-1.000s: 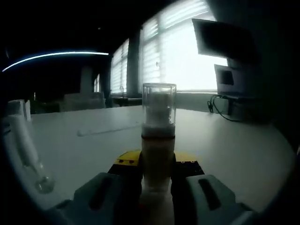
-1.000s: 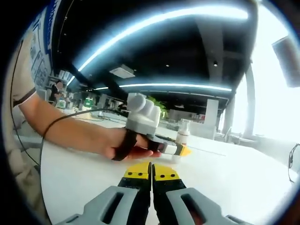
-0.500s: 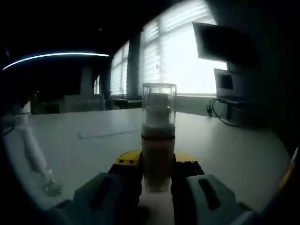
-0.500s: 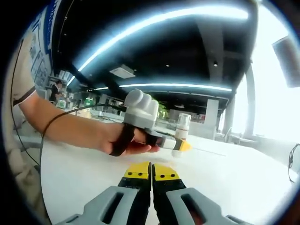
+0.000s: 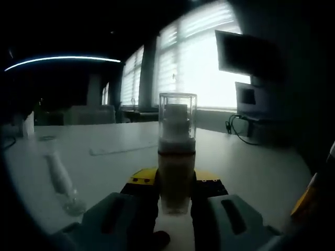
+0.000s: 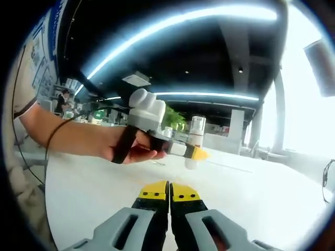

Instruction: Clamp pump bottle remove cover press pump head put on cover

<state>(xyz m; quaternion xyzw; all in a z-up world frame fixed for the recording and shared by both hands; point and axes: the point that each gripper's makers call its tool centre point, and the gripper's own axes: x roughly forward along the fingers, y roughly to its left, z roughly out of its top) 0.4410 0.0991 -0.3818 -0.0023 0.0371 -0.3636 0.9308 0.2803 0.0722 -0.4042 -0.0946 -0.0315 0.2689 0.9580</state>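
Between yellow-tipped left gripper (image 5: 177, 184) fingers, cylindrical pump bottle (image 5: 177, 157), clear cover (image 5: 177, 117)

Grey gripper (image 6: 169, 198), yellow-tipped black jaws

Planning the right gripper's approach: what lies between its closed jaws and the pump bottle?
Right gripper view: bare white table between the right hand-held gripper and the pump bottle.
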